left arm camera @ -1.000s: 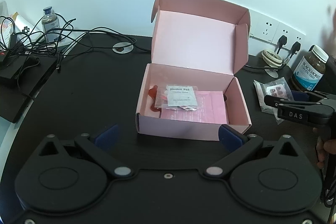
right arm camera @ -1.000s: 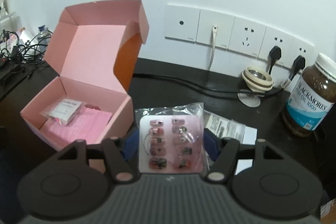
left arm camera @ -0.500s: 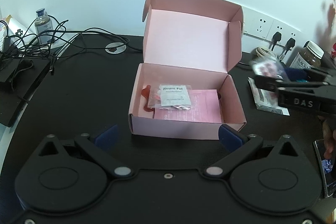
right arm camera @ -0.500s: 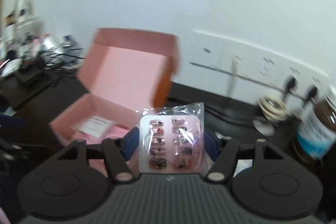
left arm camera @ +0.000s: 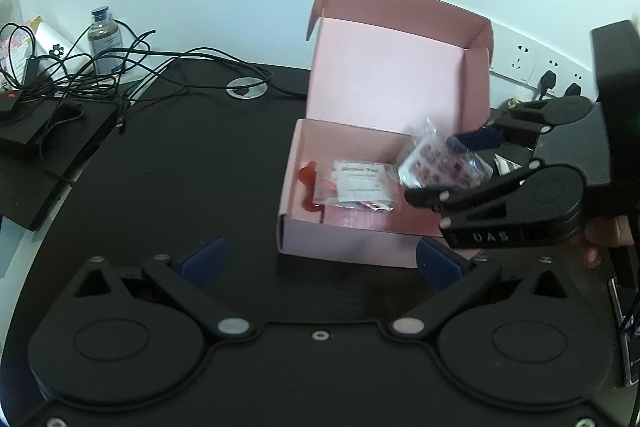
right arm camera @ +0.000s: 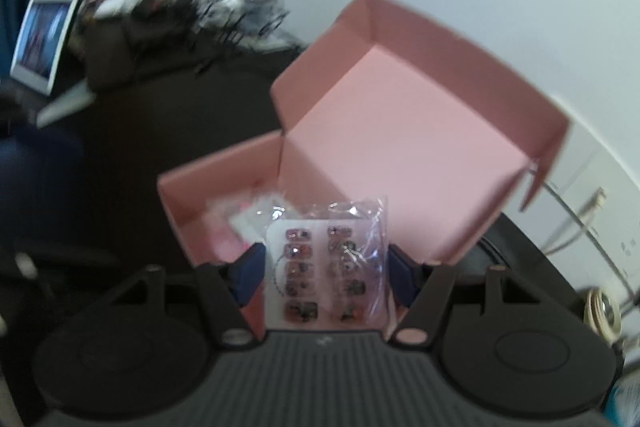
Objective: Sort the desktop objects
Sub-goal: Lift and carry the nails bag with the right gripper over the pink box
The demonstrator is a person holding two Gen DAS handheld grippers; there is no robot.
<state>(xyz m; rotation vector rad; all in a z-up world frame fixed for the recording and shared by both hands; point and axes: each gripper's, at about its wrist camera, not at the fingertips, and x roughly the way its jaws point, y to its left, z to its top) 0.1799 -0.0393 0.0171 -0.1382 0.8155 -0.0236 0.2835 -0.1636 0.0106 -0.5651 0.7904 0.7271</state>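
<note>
My right gripper (right arm camera: pixel 326 269) was clamped on a clear packet of press-on nails (right arm camera: pixel 328 267), its blue pads pressing the packet's two side edges. I held the packet over the right end of the open pink box (left arm camera: pixel 344 239), above its interior, and seen from my left side the packet (left arm camera: pixel 440 163) hung tilted near the box's right wall. The box's lid stood upright at the back. Inside the box, a small bag with a white alcohol-pad label (left arm camera: pixel 360 183) lay near the middle on pink paper, with a red item (left arm camera: pixel 310 187) toward the left wall. The box sat near the middle of the black desk (left arm camera: pixel 180 187).

My left gripper (left arm camera: pixel 320 263) hovered in front of the box's near wall, fingers spread wide with nothing between them. At the desk's far left corner lay a tangle of black cables (left arm camera: pixel 100 75) and a small bottle (left arm camera: pixel 105 43) against the wall.
</note>
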